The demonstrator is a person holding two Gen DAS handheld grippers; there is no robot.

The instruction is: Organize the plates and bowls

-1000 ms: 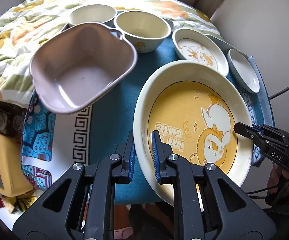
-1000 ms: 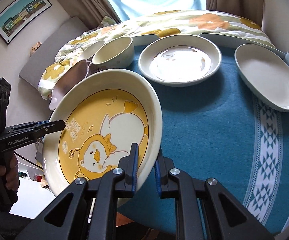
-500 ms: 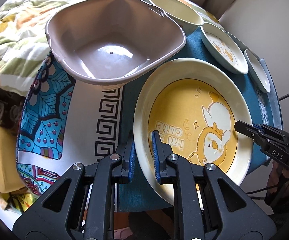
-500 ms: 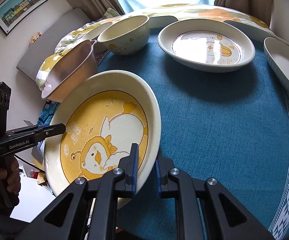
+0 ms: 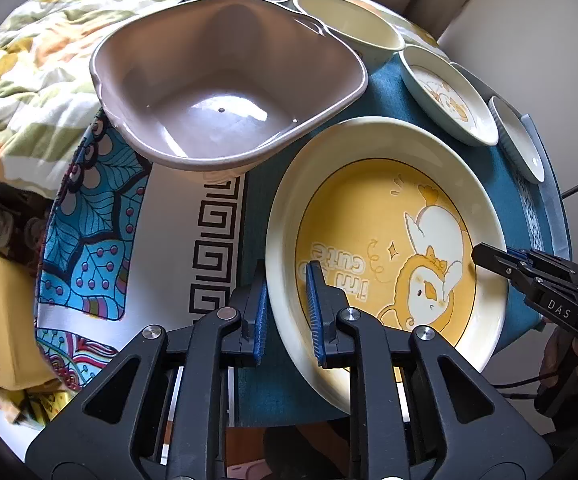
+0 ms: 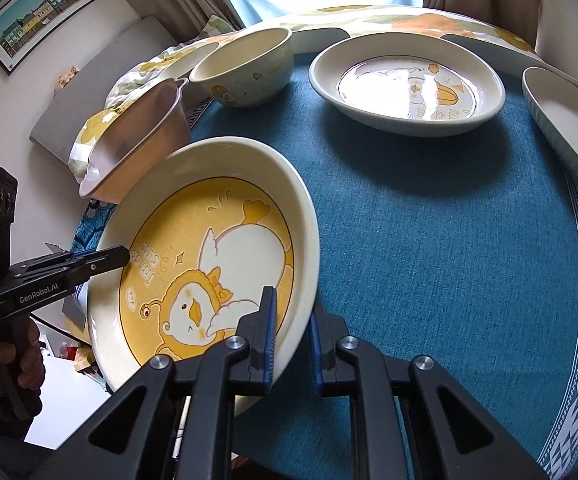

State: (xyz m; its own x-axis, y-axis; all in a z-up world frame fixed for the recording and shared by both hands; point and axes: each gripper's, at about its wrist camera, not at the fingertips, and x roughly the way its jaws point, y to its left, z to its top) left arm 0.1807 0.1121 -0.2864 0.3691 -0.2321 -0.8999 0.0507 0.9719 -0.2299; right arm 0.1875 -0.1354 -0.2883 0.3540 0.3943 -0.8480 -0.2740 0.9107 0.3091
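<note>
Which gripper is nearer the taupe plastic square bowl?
Left. Left gripper, jaws opening around the yellow duck plate rim, sits just below the taupe bowl; right gripper clamps the plate's far rim.

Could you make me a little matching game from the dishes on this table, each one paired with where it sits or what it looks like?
Things:
1. yellow duck plate
2. mauve square bowl
3. cream round bowl
4. plain white dish

Descriptions:
A. far right edge of the blue cloth
B. rim between both grippers' fingers
C. empty, partly over the patterned mat
D. small duck and heart prints outside

Pairs: 1-B, 2-C, 3-D, 4-A
</note>
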